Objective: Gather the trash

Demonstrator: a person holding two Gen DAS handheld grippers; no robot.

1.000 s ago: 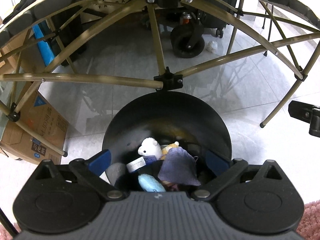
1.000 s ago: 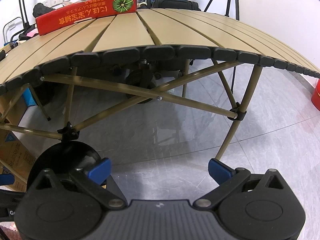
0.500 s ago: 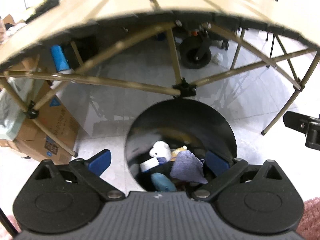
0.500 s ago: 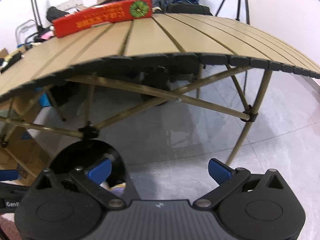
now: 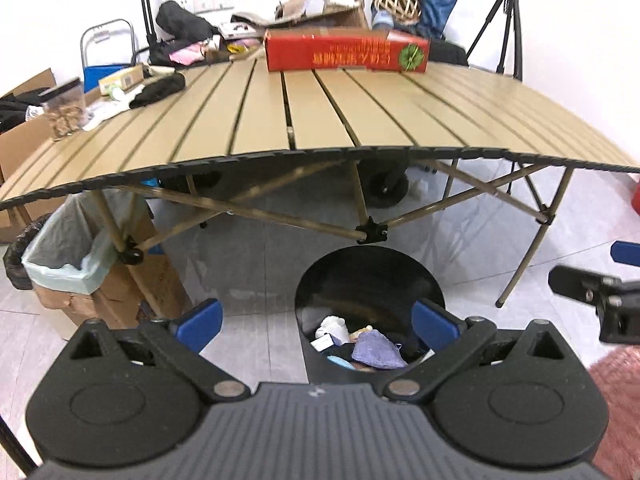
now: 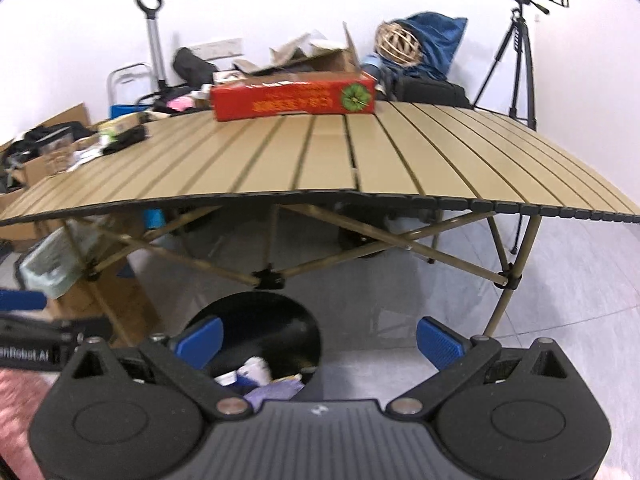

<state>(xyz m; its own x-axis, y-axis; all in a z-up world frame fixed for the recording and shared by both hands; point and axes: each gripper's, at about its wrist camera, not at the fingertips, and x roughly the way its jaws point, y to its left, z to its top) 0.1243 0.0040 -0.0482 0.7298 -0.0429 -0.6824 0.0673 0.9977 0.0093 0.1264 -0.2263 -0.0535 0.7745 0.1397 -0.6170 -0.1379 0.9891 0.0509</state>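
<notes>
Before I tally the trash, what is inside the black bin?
The black bin holds a purple cloth, a white plush toy and a light blue item; anything beneath them is hidden.

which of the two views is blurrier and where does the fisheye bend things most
Right wrist view is blurrier: table slats, red box and black bin smear. Left wrist view is sharper, with slight softness on its red box. Both bow the table edge into an arch.

A red box (image 5: pixel 346 54) lies on the slatted table (image 5: pixel 320 120), tripod (image 6: pixel 520 60) behind.
</notes>
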